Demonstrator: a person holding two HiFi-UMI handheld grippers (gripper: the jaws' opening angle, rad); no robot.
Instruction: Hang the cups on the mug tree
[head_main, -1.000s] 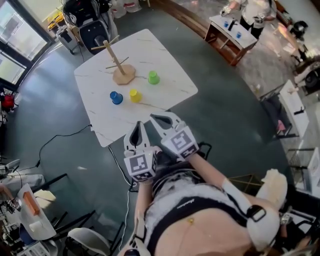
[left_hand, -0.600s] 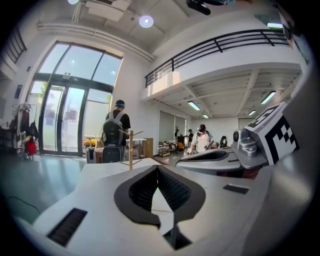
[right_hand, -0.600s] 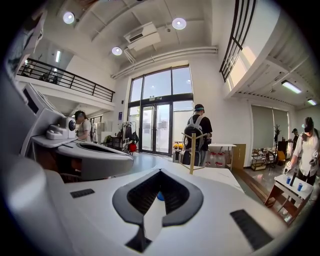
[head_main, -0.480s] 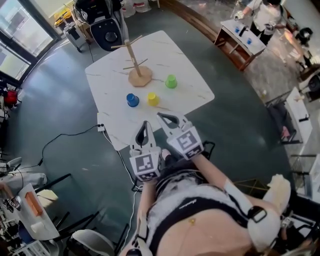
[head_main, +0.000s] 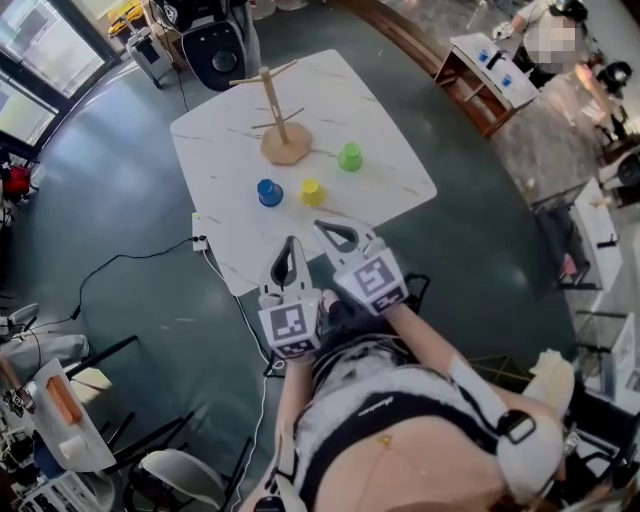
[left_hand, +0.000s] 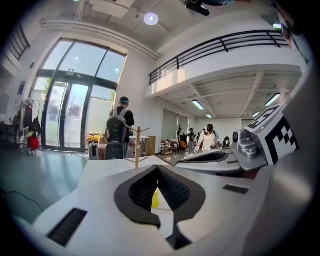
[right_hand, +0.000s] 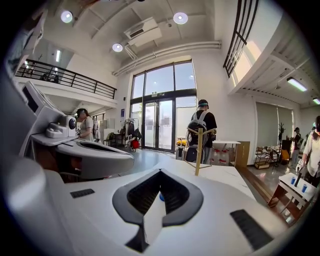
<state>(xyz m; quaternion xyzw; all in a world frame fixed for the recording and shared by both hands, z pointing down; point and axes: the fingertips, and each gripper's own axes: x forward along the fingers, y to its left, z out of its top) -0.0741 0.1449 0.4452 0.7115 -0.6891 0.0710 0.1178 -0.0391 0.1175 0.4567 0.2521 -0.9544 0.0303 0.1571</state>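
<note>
Three cups (head_main: 312, 191) sit unhung by the mug tree (head_main: 284, 140). Left gripper (head_main: 291, 244) and right gripper (head_main: 326, 229) hover at the table's (head_main: 390, 190) near edge, pressed together, since nothing's grabbed yet.

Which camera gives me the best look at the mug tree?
The head view: the mug tree stands whole, base to bare pegs, on the white table. The left gripper view shows only its small, distant post; the right gripper view shows post and pegs, no base in sight.

The left claw (left_hand: 158, 169) hides most of the yellow cup (left_hand: 154, 199) in its view; the right claw (right_hand: 160, 172) hides most of the blue cup (right_hand: 161, 197).
</note>
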